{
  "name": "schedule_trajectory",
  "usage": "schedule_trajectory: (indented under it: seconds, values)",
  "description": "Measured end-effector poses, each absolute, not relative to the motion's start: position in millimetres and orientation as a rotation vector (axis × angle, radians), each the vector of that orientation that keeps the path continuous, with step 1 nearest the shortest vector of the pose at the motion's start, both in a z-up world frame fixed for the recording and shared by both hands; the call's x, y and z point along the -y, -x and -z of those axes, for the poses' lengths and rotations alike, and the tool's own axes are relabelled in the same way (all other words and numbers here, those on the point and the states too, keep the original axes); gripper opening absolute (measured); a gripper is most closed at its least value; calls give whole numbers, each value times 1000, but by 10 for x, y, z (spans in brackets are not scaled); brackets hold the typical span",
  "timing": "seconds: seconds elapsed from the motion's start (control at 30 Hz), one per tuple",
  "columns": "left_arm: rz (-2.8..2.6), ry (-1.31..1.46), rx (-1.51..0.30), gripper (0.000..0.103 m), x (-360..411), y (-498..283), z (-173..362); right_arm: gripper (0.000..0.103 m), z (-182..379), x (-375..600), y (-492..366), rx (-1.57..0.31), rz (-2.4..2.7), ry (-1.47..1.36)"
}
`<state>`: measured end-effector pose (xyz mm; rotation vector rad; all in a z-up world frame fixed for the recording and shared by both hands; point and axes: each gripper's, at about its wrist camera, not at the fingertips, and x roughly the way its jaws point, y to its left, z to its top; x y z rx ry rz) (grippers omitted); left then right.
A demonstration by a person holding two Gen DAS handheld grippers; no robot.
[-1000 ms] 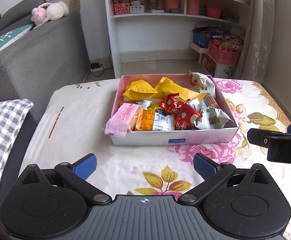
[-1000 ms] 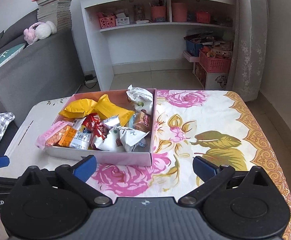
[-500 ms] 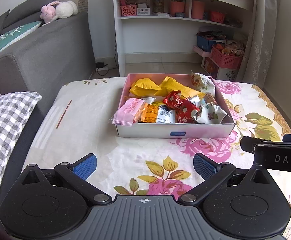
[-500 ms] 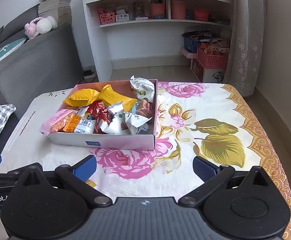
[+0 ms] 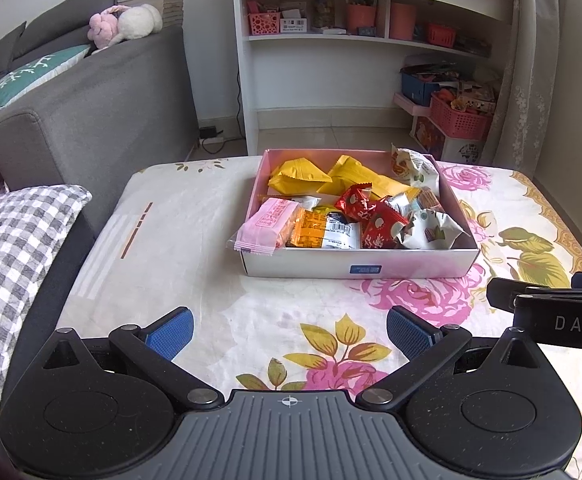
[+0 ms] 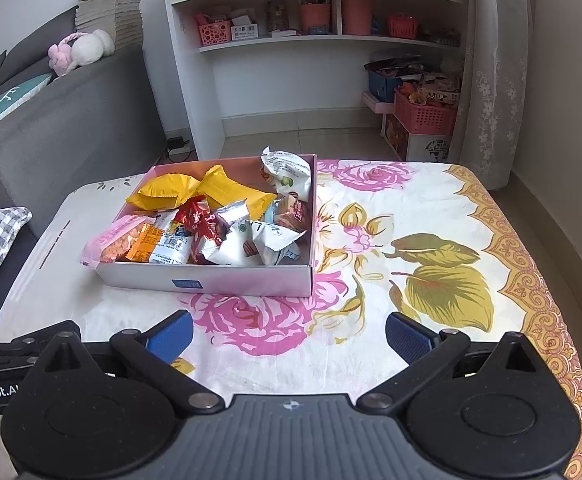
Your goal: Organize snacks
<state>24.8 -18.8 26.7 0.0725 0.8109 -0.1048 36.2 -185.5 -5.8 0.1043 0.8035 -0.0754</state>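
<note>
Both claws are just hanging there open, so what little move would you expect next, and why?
Probably the left gripper moves forward toward the pink-wrapped snack packet. That packet overhangs the near left corner of the shallow pink cardboard box, while the other snacks lie inside. Both grippers, including the right gripper, are open, empty and short of the box.

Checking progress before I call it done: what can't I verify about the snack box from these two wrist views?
- Box floor, both views: buried under snack packets, so the count is unknown.
- Packet labels, both views: print too small to read.
- Pink packet, both views: overhangs the near left corner; its underside is hidden.
- Tablecloth near edge, both views: blocked by the left gripper and right gripper bodies.
</note>
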Motion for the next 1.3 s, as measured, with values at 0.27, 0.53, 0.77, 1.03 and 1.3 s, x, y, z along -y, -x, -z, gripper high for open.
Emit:
schedule_trajectory:
  seconds: [0.27, 0.53, 0.77, 1.03, 1.3]
  values:
    - [103, -75, -810, 103, 193, -248, -270, 97, 64, 1843, -359, -805, 74, -102]
    - [102, -75, -811, 103, 195, -245, -268, 97, 70, 1828, -355, -808, 73, -99]
    - [105, -75, -810, 103, 210, -240, -271, 97, 69, 1809, -353, -809, 71, -96]
    - [104, -75, -812, 103, 210, -239, -268, 97, 68, 1806, -353, -810, 71, -96]
    - [106, -75, -813, 103, 209, -240, -265, 97, 67, 1784, -350, -811, 69, -92]
